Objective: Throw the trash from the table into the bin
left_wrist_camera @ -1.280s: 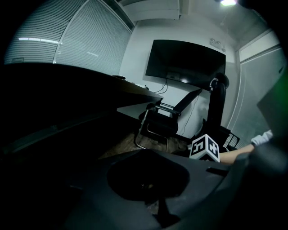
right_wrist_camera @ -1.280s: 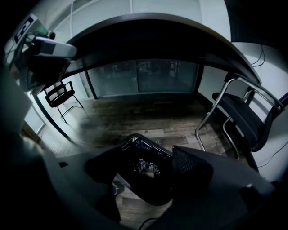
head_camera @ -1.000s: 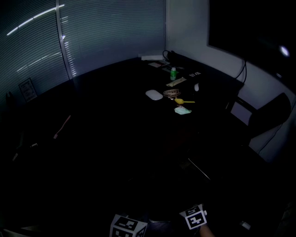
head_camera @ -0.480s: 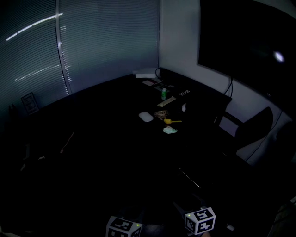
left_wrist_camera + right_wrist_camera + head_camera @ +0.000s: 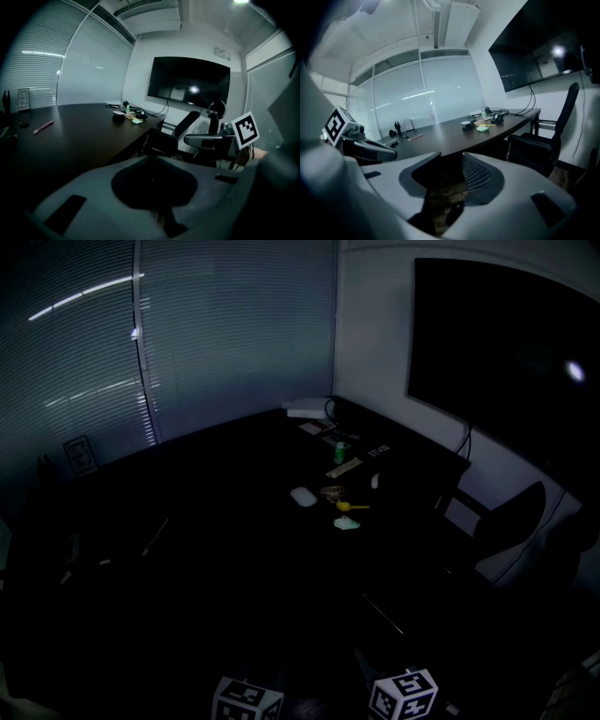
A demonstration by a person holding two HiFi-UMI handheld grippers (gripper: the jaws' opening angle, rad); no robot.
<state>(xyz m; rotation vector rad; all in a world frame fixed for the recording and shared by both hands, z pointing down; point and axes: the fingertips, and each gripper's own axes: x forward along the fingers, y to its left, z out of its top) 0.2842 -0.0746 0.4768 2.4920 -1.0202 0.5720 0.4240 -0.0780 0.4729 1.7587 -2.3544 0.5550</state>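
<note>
Long dark conference table (image 5: 216,531) in a dim room, closed window blinds (image 5: 216,334) behind. At the far end of the table: pale green crumpled scrap (image 5: 346,523), just beside a yellow object (image 5: 351,506); white oval item (image 5: 303,496) near; small green bottle (image 5: 341,452) further back. Left gripper (image 5: 152,164): claw pressed together, nothing pinched. Right gripper (image 5: 451,159): claw part spread, just been closing, only wooden floor (image 5: 445,194) seen through the gap. Both grippers well apart from the scrap. Black wall screen (image 5: 506,343) and black office chair (image 5: 511,521) at right.
</note>
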